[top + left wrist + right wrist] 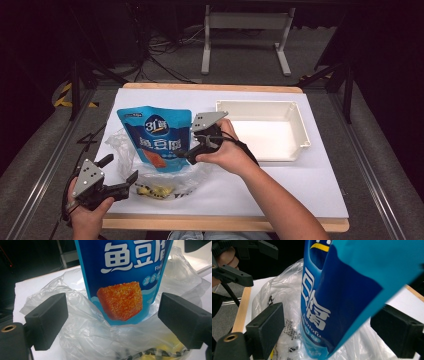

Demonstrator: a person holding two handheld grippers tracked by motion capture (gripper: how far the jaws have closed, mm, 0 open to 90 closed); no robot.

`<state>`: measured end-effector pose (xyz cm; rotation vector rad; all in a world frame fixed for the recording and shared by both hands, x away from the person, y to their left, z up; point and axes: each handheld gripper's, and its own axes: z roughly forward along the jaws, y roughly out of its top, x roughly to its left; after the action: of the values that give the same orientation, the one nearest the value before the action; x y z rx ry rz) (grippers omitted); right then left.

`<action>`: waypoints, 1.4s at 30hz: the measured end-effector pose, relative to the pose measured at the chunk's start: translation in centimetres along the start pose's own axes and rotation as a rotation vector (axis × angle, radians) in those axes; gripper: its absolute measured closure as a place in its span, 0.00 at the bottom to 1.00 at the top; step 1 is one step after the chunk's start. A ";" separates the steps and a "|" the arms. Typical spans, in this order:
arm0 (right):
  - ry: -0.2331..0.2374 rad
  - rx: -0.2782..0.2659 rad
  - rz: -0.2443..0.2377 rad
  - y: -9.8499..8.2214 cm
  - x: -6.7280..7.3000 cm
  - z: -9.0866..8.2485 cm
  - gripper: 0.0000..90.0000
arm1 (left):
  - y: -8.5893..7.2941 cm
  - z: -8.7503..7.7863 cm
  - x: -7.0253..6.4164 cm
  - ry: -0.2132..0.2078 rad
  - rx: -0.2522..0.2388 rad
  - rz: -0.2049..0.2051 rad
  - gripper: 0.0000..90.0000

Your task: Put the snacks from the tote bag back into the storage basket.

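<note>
The blue snack pouch stands in a clear plastic bag near the table's front left corner. The right gripper has fingers spread wide around the pouch; the left gripper is open beside the bag.

The table carries one blue pouch, one clear plastic bag, one white tray and two grippers, left and right.
</note>
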<state>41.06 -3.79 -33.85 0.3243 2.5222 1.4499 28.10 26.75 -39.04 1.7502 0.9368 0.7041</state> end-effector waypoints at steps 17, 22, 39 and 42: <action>0.007 0.007 -0.035 -0.8 0.4 3.1 0.13 | 0.0 0.0 0.1 -0.001 0.001 0.000 0.11; 0.010 0.031 -0.059 -1.4 0.7 4.3 0.13 | -0.1 0.0 0.1 -0.001 0.002 -0.002 0.11; -0.016 0.114 -0.093 -2.6 0.8 5.6 0.49 | -0.1 0.2 0.0 -0.005 0.008 -0.001 0.11; -0.017 0.107 -0.075 -2.8 0.8 5.6 0.50 | -0.1 0.3 0.0 -0.006 0.009 -0.001 0.11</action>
<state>41.75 -0.34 -39.09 0.2549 2.5749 1.2821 28.26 26.60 -39.25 1.7587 0.9384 0.6945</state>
